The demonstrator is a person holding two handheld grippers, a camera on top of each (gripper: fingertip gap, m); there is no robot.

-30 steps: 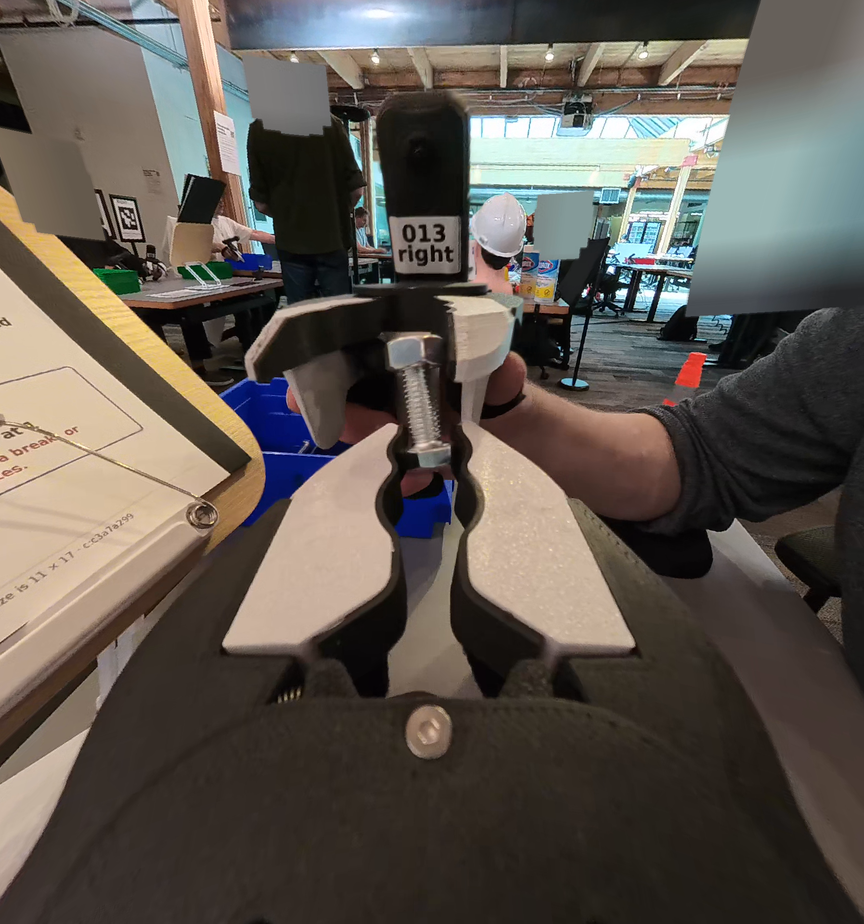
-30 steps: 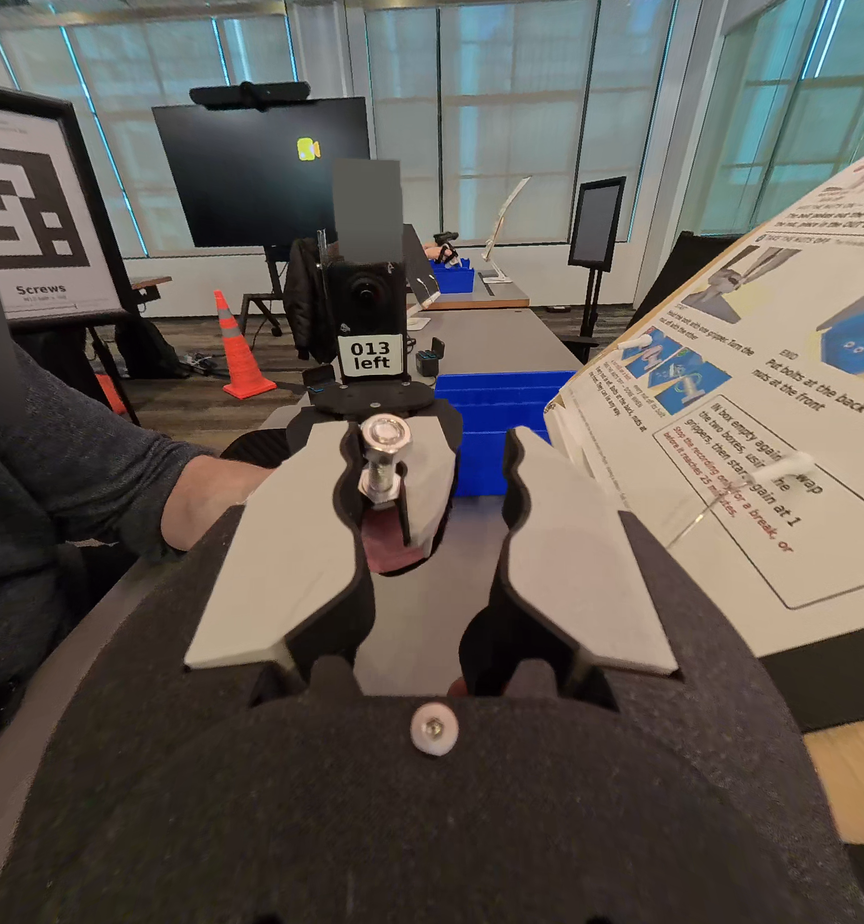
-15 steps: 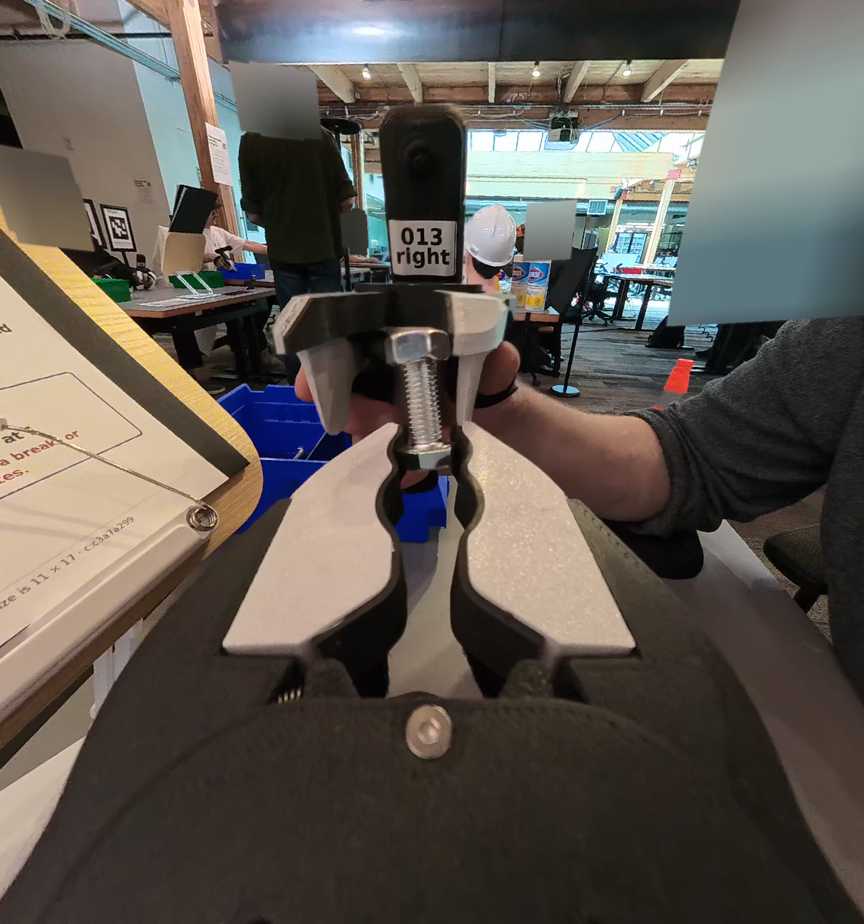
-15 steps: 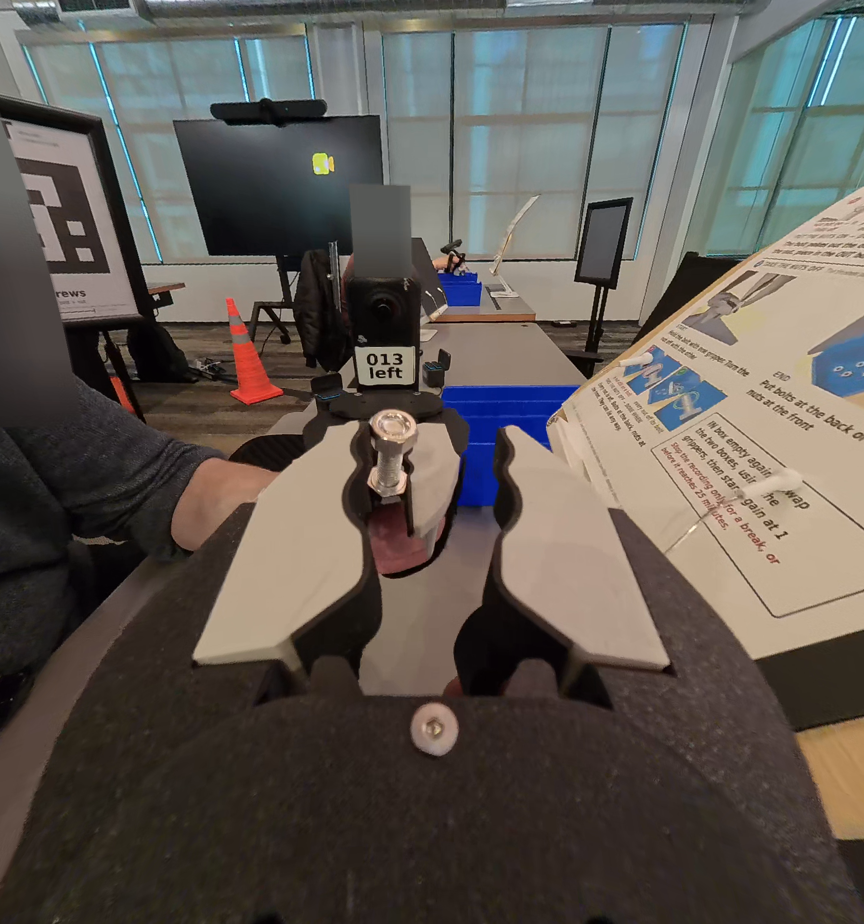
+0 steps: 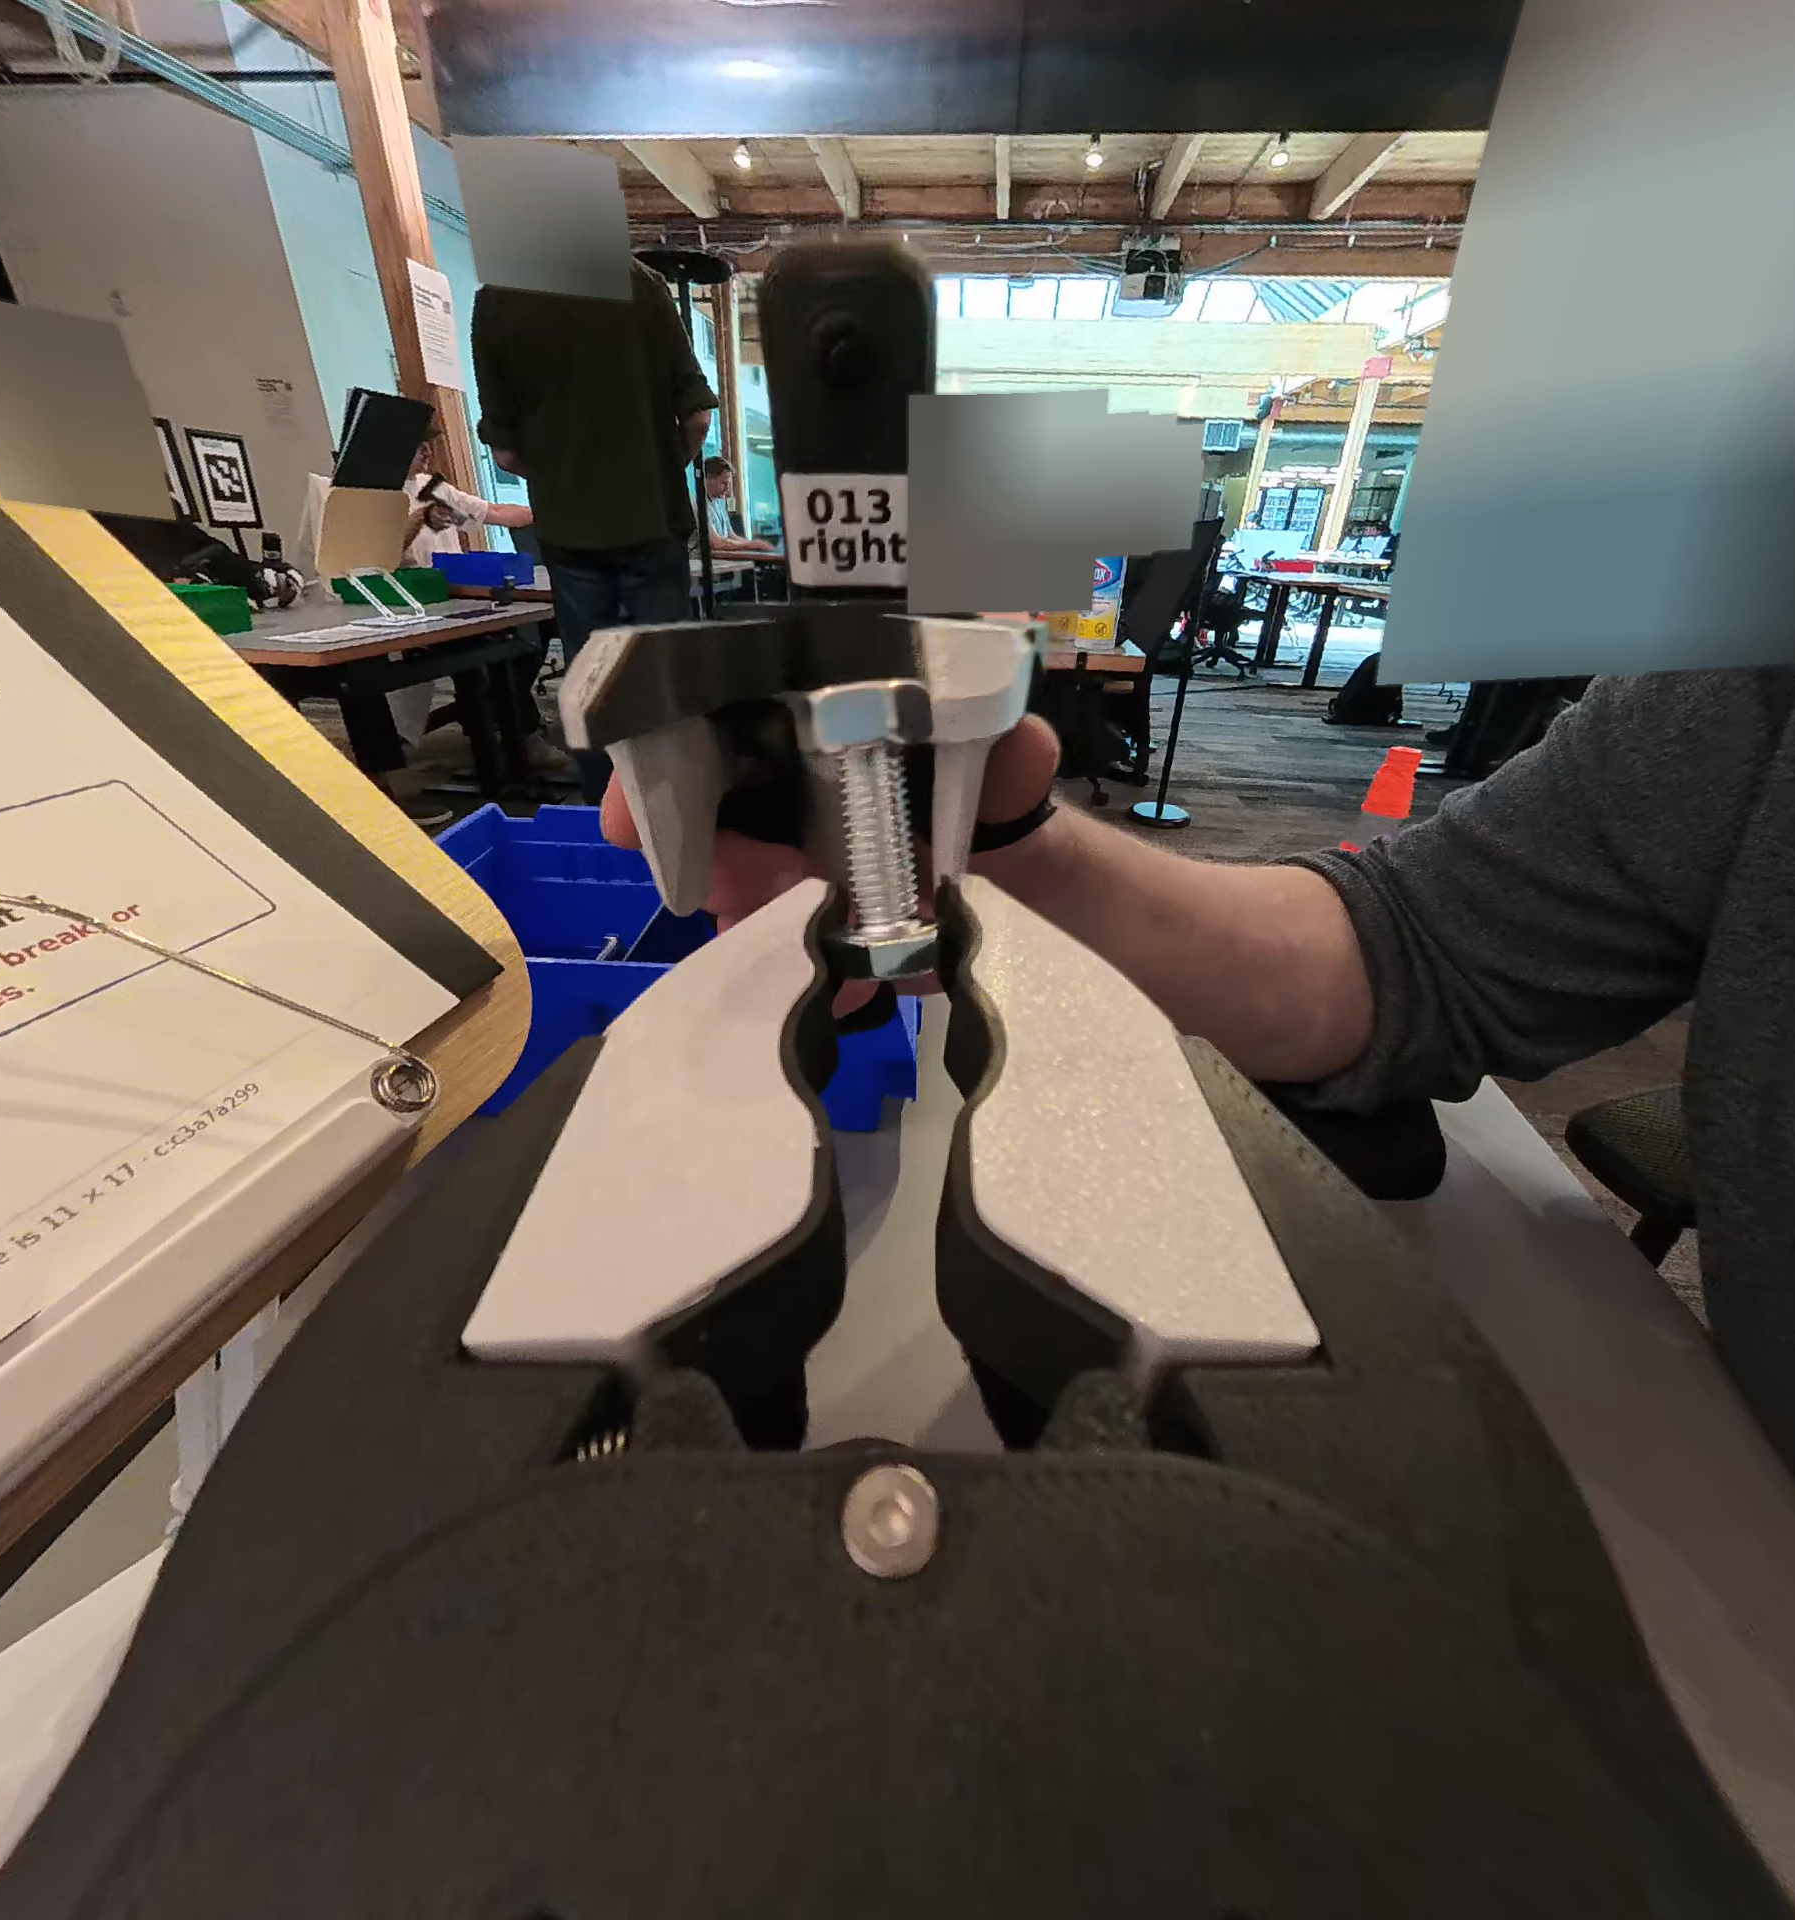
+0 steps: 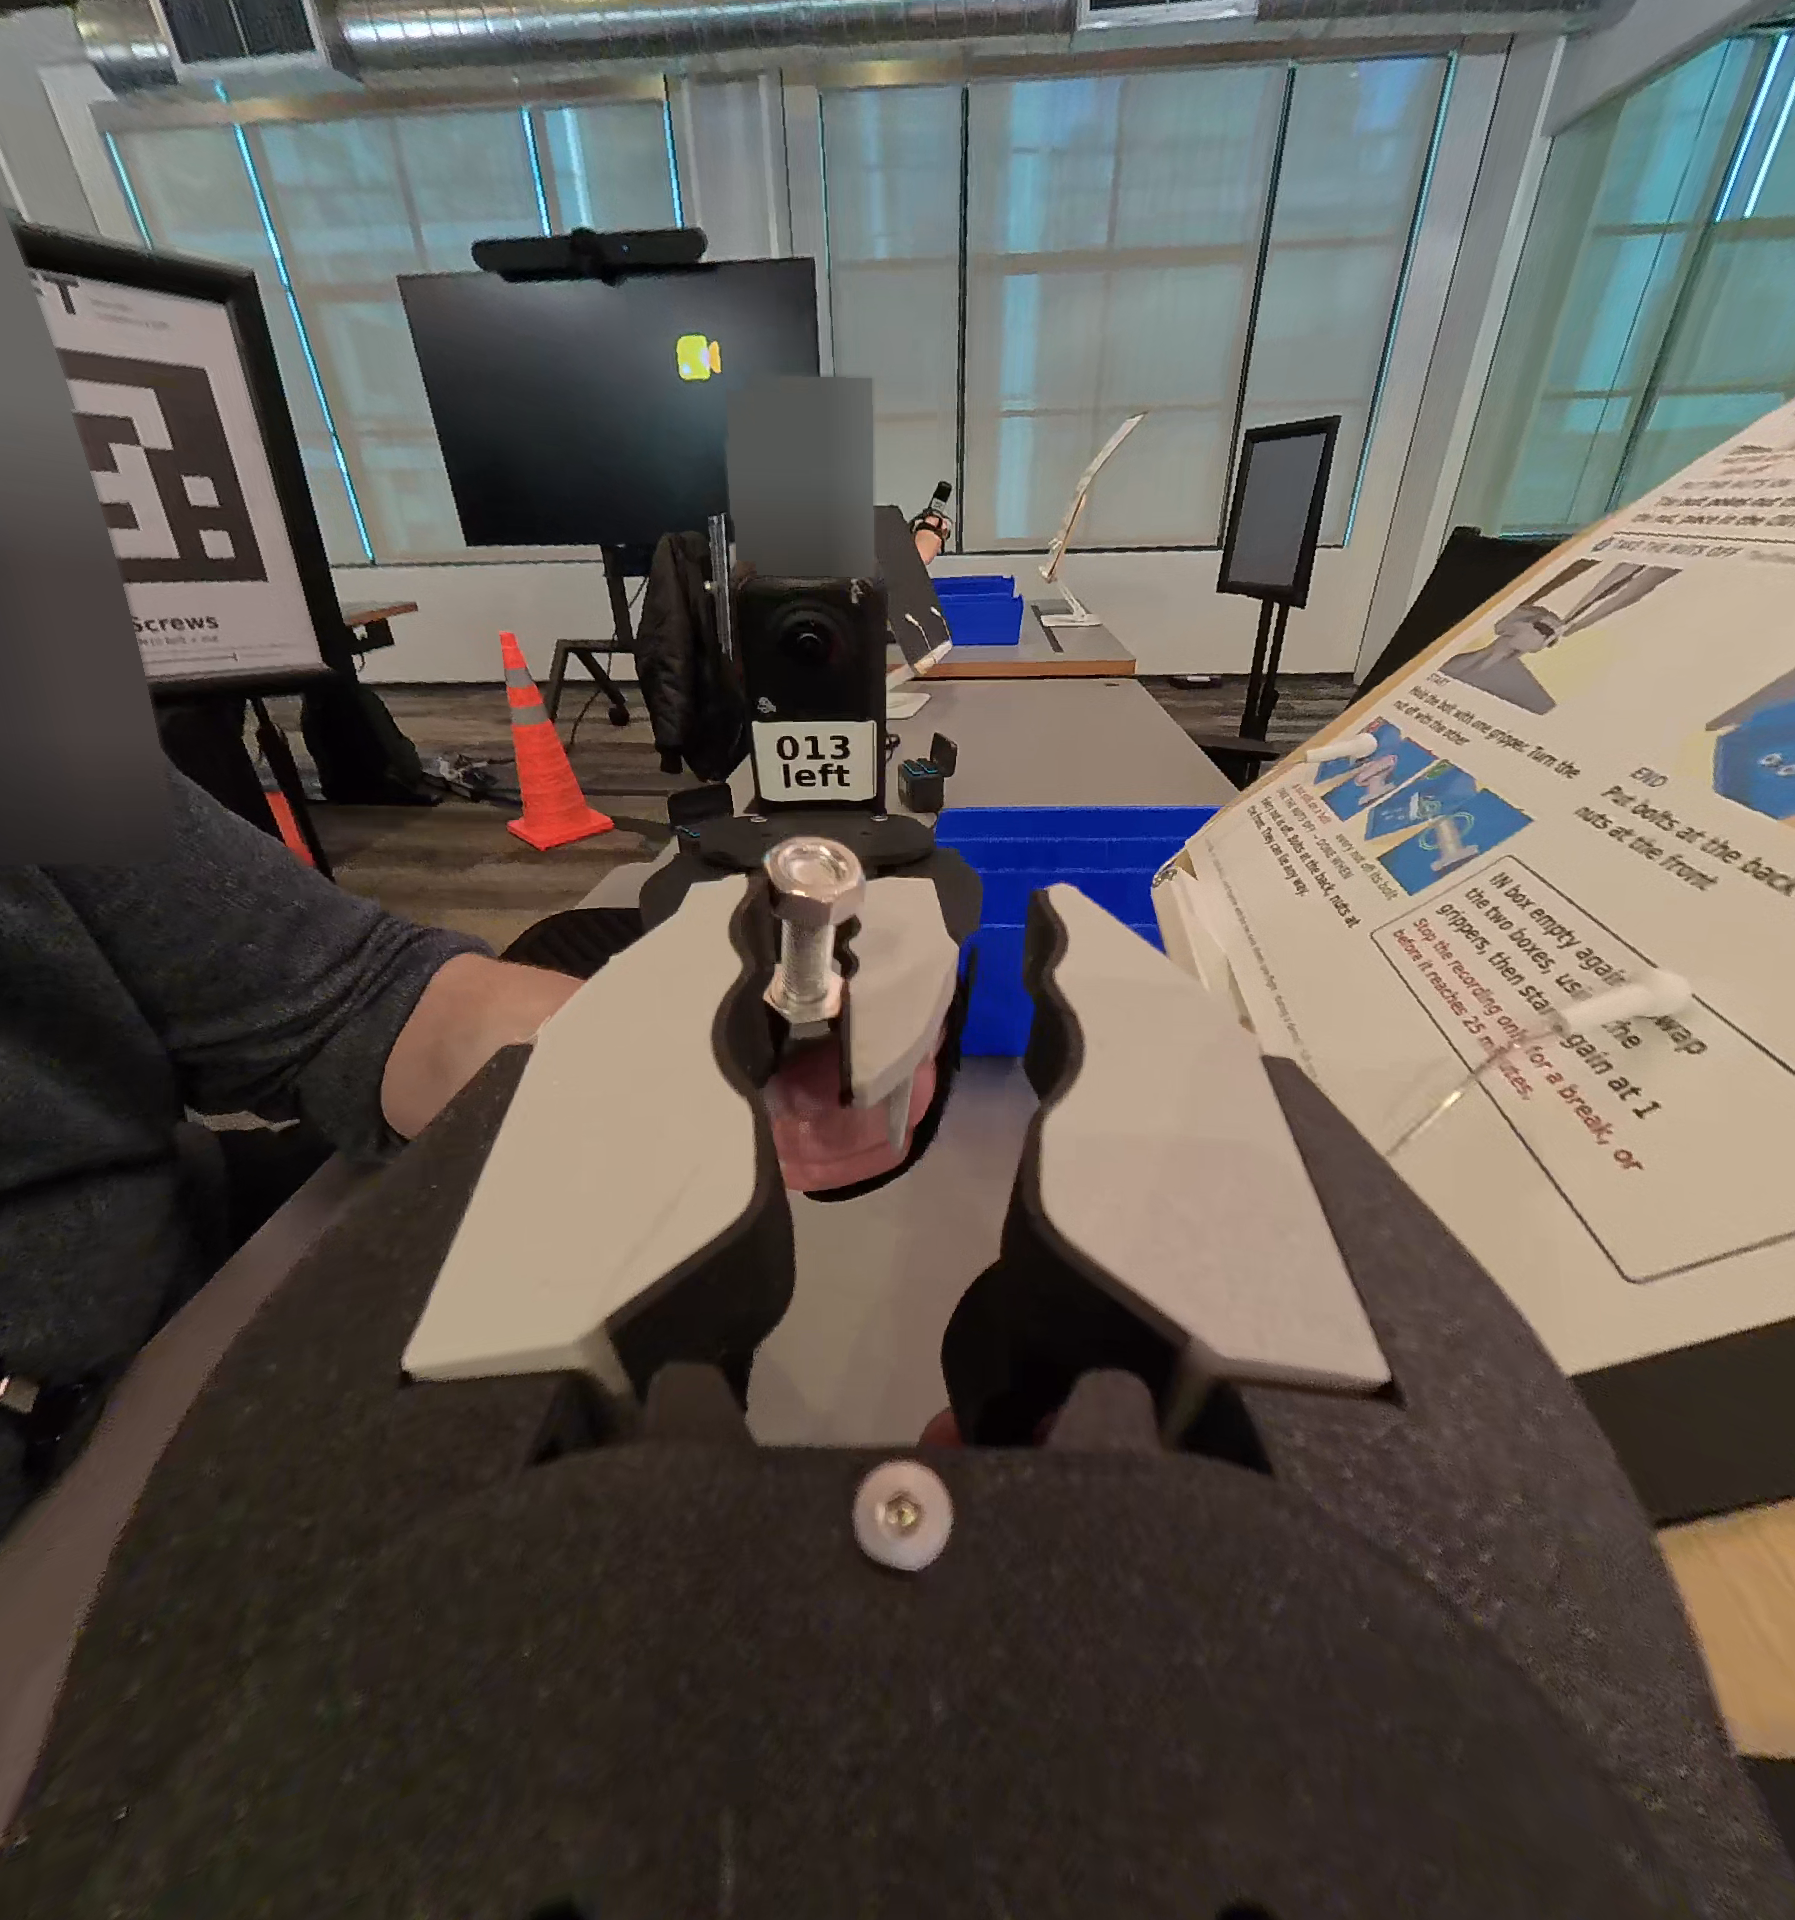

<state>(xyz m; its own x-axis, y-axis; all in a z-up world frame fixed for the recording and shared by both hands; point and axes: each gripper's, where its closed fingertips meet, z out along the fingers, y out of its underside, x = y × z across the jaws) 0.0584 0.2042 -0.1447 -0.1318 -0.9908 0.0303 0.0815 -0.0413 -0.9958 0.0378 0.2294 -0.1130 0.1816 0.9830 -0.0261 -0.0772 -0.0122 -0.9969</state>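
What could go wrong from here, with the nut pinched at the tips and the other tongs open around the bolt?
1. The left tongs pinch only the nut, at the very tips; sideways force may pop it free.
2. The right tongs are open, one finger beside the bolt, the other clear; closing off-centre could tilt it.
3. A dropped bolt could miss the blue bin.

— What is in my left gripper?
— A silver bolt, upright, hex head at twelve o'clock. I clamp the nut at its lower end; my right gripper stands open around it.
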